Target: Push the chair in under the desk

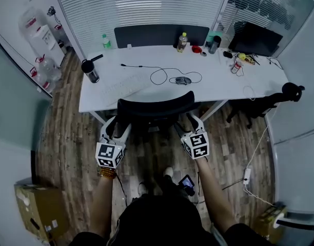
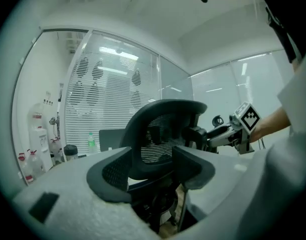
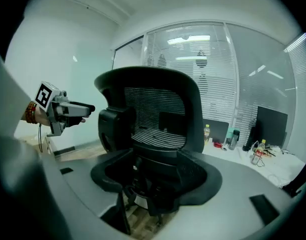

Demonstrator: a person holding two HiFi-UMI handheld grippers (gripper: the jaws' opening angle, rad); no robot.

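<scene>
Chair (image 1: pixel 154 106) centred at the surface (image 1: pixel 121 86), backrest right at its near edge. Left tongs (image 1: pixel 118 125) released, jaws apart at the backrest's left end. Right tongs (image 1: pixel 189 123) likewise released, at its right end.

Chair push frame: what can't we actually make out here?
- Head view: the chair seat is hidden under the backrest and the desk, so how far in it sits cannot be told.
- Both gripper views: the casters are cut off at the bottom edge, behind the fingers in the foreground.
- Head view: the floor under the desk is covered by the desktop.
- All views: the bottle label is too small to read.
</scene>
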